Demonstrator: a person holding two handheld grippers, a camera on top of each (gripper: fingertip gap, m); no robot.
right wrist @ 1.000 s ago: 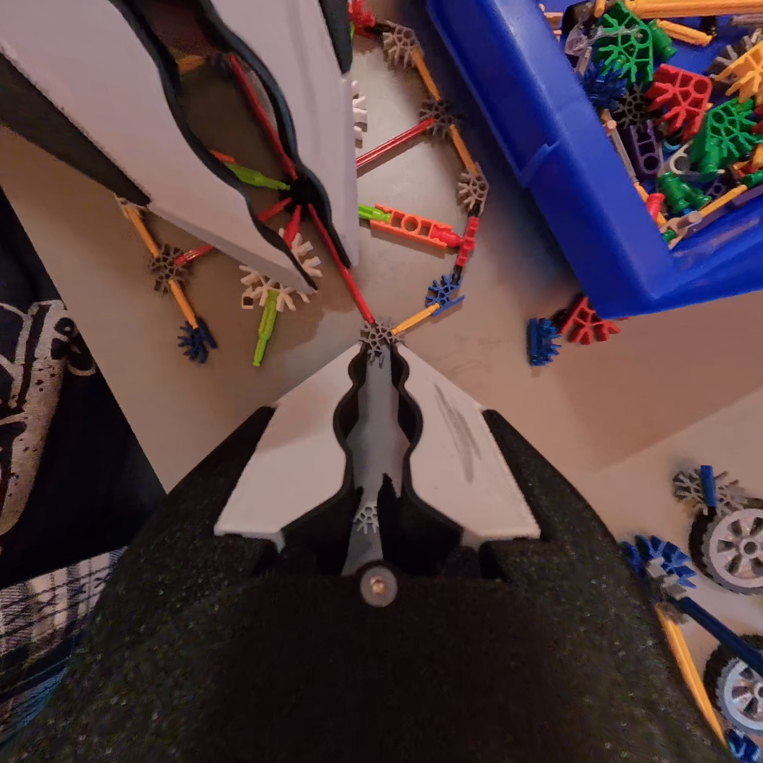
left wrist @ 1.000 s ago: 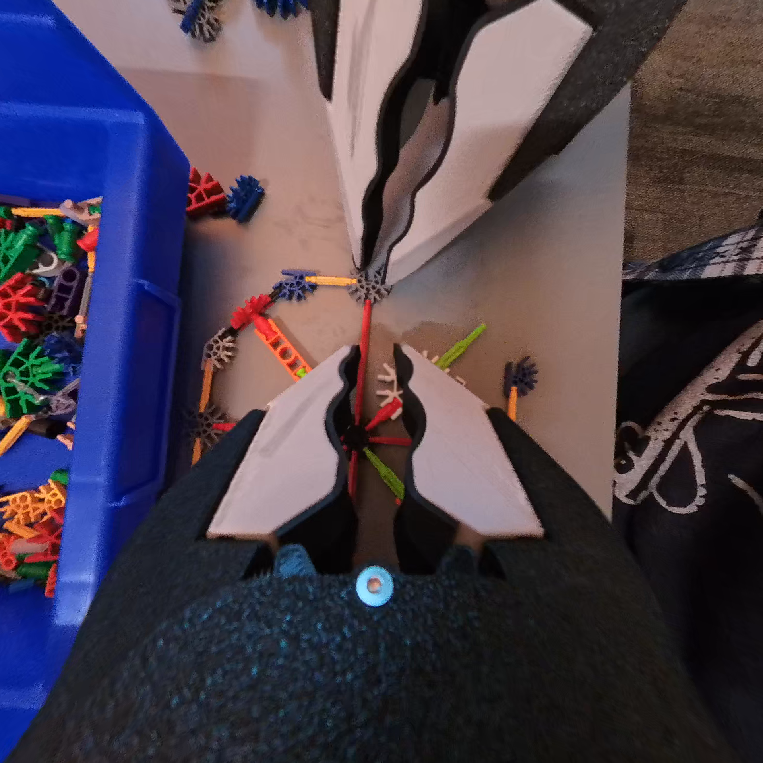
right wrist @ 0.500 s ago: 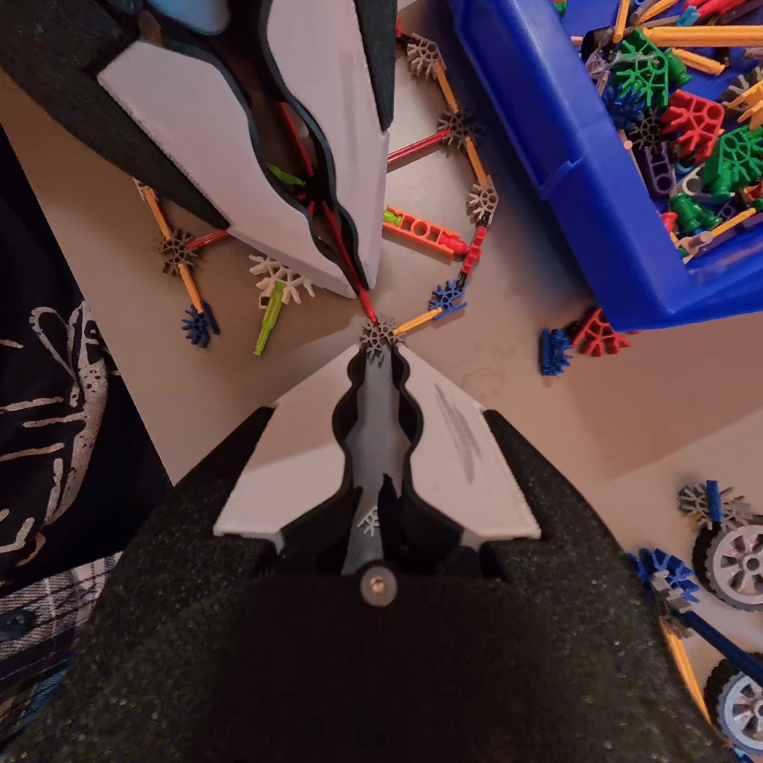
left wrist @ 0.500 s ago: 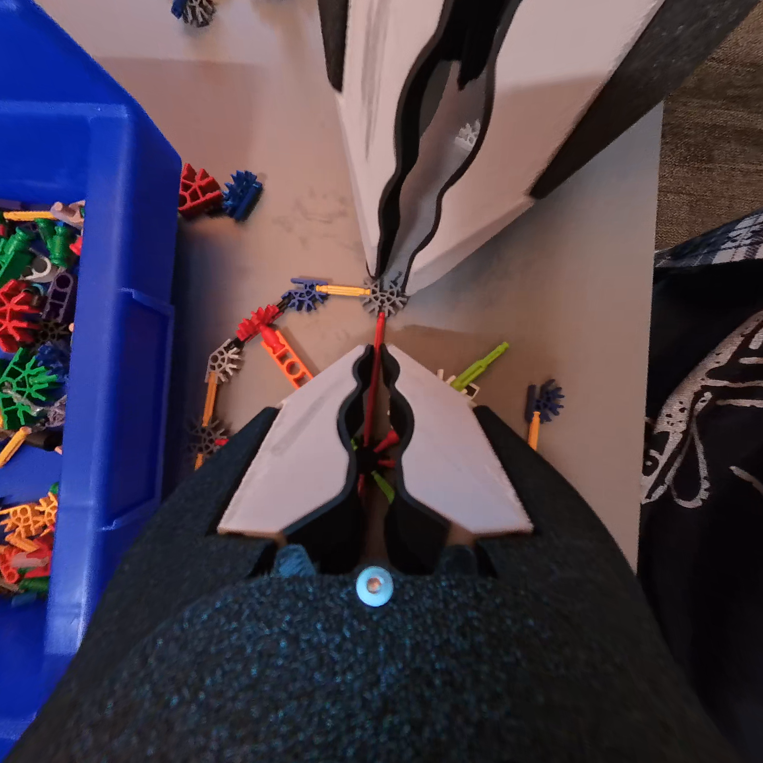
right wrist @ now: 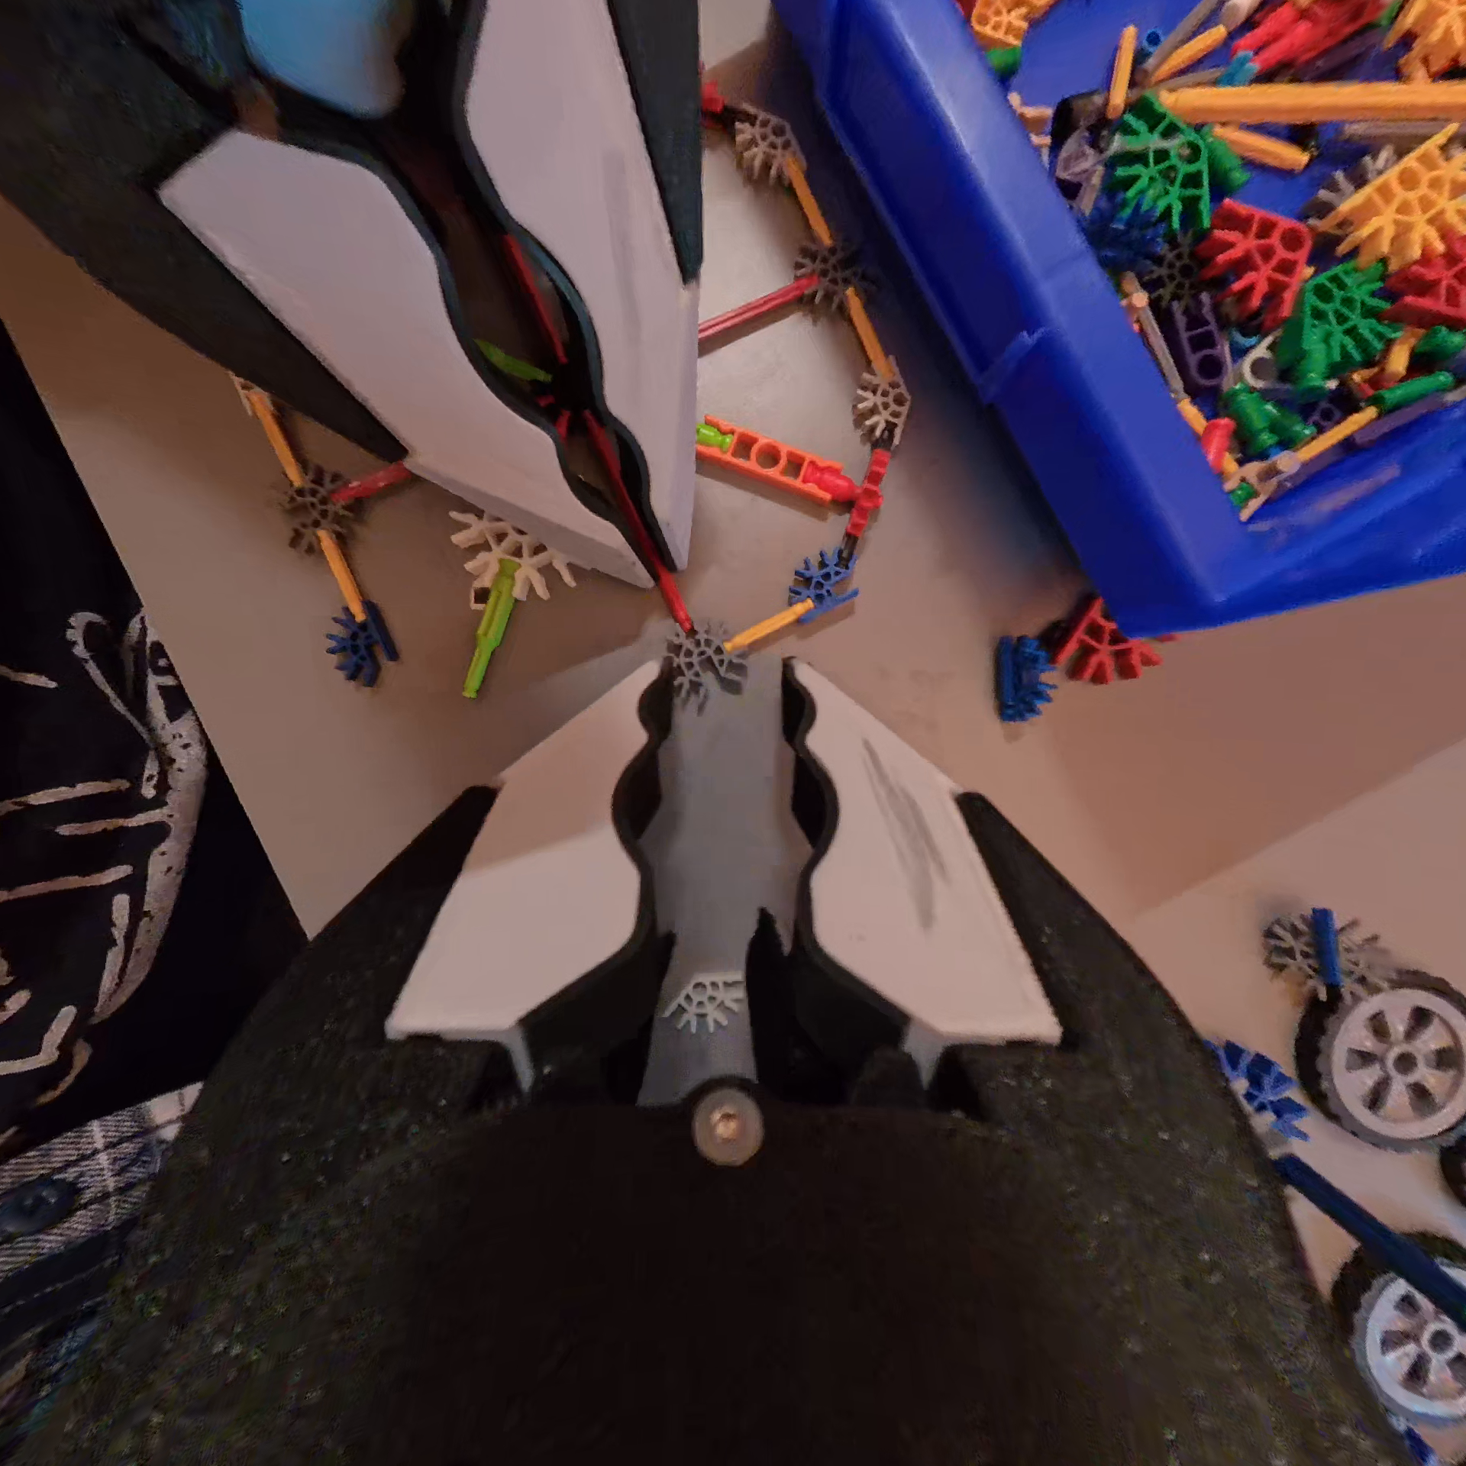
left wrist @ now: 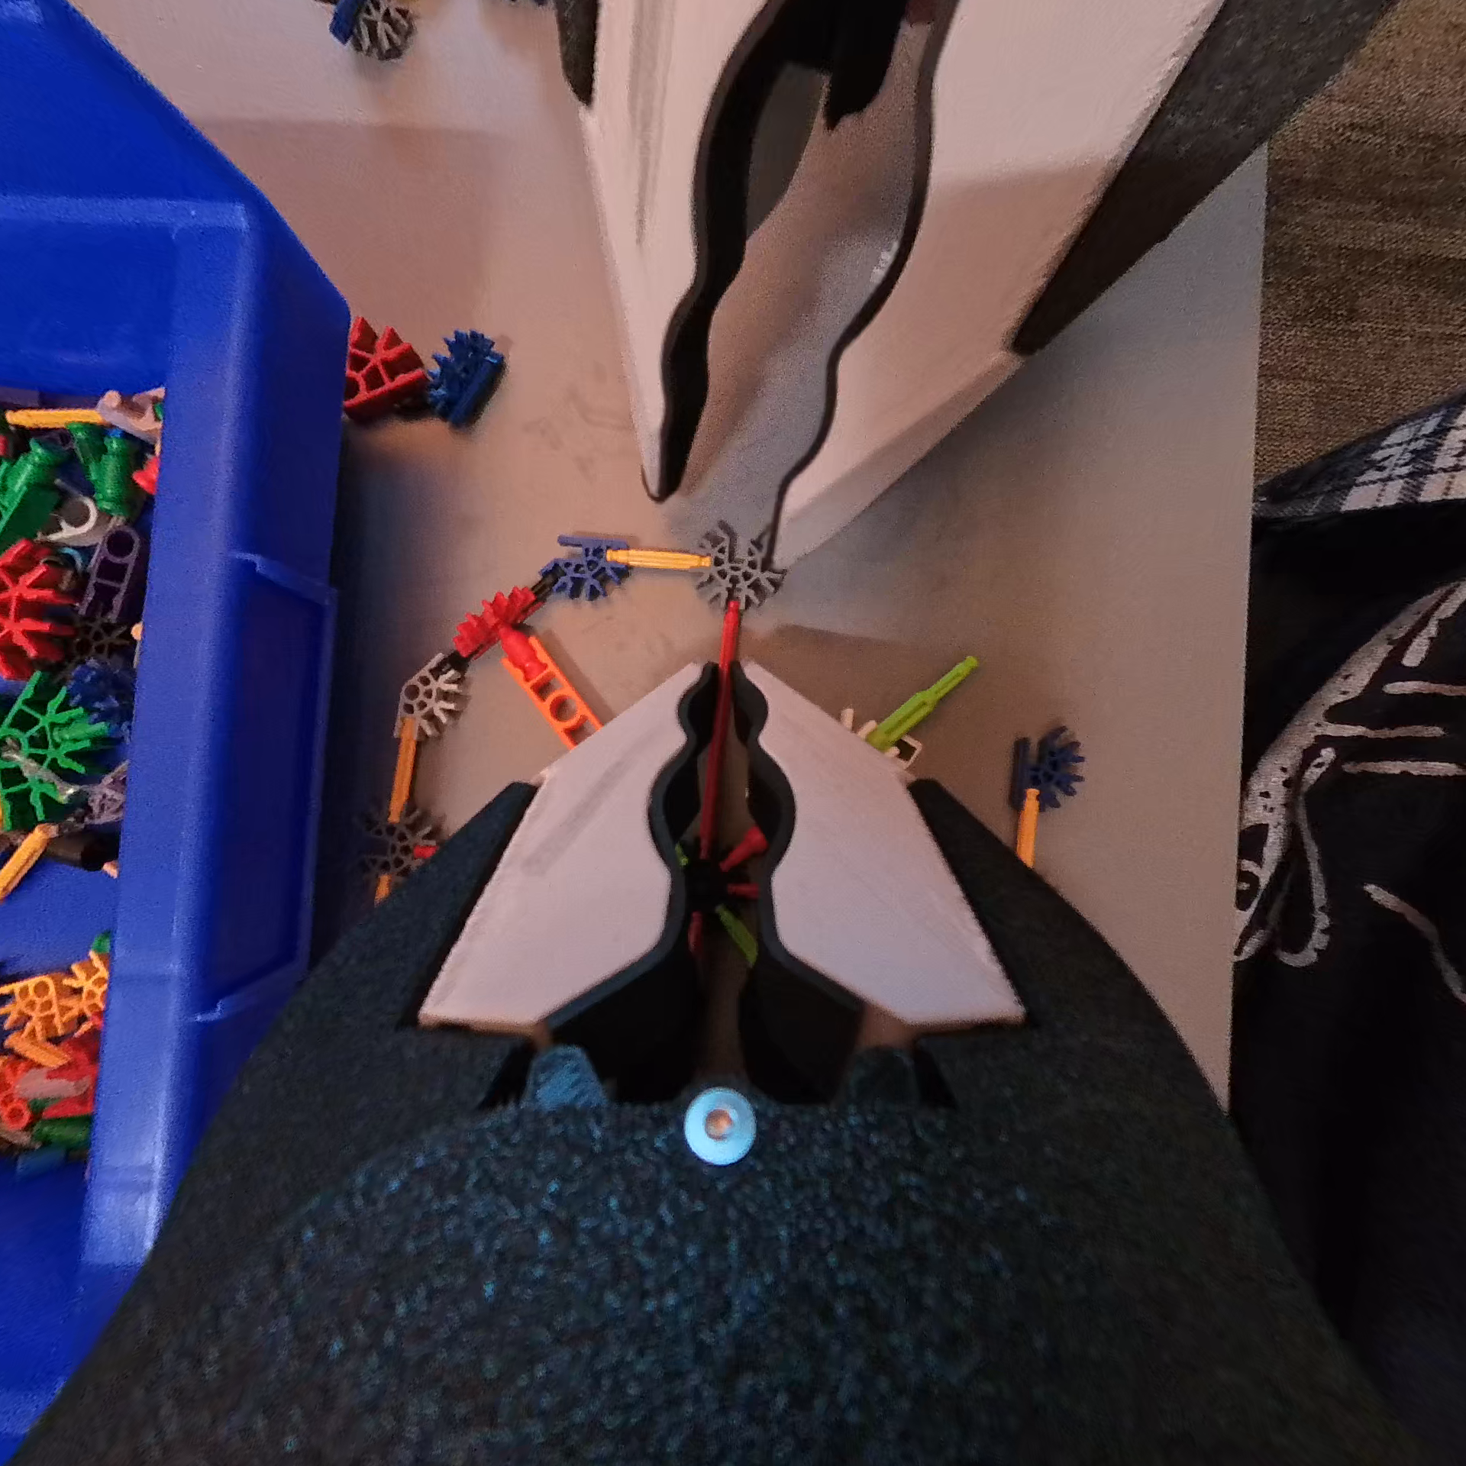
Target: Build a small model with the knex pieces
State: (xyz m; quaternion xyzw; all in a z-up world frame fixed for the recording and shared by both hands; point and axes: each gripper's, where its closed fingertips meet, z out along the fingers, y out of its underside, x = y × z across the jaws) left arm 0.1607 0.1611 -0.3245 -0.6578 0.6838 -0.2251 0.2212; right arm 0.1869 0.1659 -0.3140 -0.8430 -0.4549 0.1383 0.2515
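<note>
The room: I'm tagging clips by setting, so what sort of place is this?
Probably a home or hobby space. A pale table holds a blue bin of plastic construction-toy pieces, toy wheels, and carpet lies beyond its edge.

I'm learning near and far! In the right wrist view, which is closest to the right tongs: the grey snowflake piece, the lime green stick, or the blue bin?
From the right tongs:
1. Grey snowflake piece, at the tips.
2. Lime green stick, off left.
3. Blue bin, upper right.

Glossy plastic blue bin (left wrist: 238, 635), matt smooth table (left wrist: 1111, 555), and rough, grainy black-bodied left hand-held gripper (left wrist: 720, 674).
</note>
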